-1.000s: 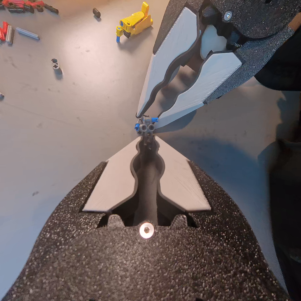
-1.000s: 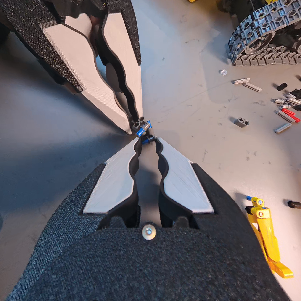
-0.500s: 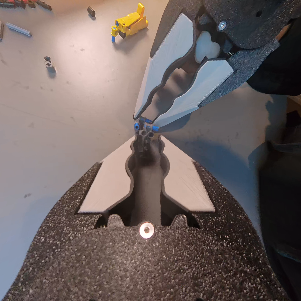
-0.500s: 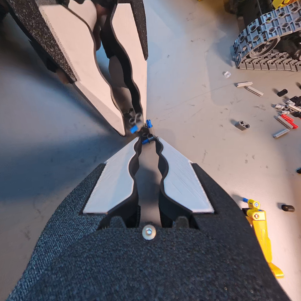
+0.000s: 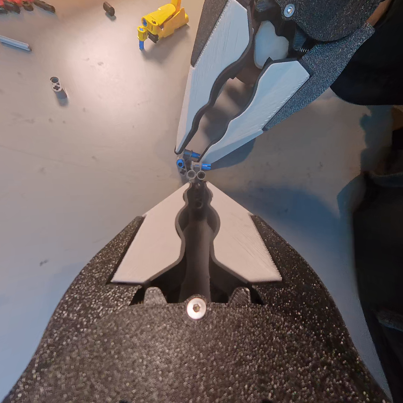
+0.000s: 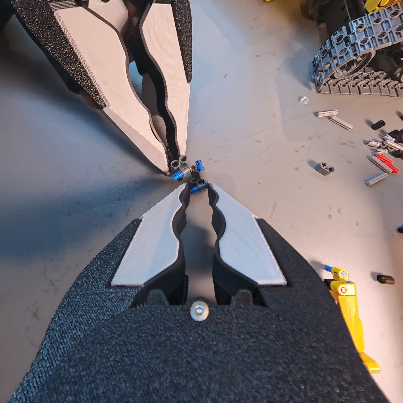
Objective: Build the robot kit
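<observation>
1. Two grippers meet tip to tip above a grey table (image 5: 87, 152). Our left gripper (image 5: 197, 182) is closed on a small grey connector assembly with blue pins (image 5: 193, 172); our right gripper (image 6: 197, 185) pinches a blue-and-black pin piece (image 6: 197, 187) just beside it.
2. Around us lie a loose grey connector (image 5: 57, 85), a yellow part (image 5: 162, 21) and a grey axle (image 5: 15, 42), all well apart from the tips.
3. Only the right wrist view shows a grey tracked vehicle (image 6: 359, 61), a clear stud (image 6: 304, 99) and scattered red and grey pins (image 6: 382, 162); there the left gripper's fingers (image 6: 139, 113) hide the table behind them.
</observation>
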The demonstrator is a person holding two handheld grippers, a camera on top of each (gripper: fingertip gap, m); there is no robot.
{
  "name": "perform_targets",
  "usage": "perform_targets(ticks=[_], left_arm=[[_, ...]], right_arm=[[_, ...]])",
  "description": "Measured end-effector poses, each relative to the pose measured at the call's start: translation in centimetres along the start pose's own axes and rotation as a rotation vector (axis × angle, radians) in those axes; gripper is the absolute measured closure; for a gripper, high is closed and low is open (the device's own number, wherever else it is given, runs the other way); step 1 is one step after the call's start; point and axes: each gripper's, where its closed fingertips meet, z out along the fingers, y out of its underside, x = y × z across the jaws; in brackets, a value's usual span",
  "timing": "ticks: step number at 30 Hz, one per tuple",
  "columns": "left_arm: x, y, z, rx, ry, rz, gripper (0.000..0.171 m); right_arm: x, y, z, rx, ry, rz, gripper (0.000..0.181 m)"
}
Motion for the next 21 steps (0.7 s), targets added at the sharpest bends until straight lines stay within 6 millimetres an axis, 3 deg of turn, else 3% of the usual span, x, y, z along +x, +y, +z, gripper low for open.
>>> perform_targets(ticks=[21], left_arm=[[-0.19, 0.09, -0.10, 0.001, 0.003, -0.012, 0.163]], right_arm=[[-0.76, 0.24, -0.30, -0.029, -0.062, 0.003, 0.161]])
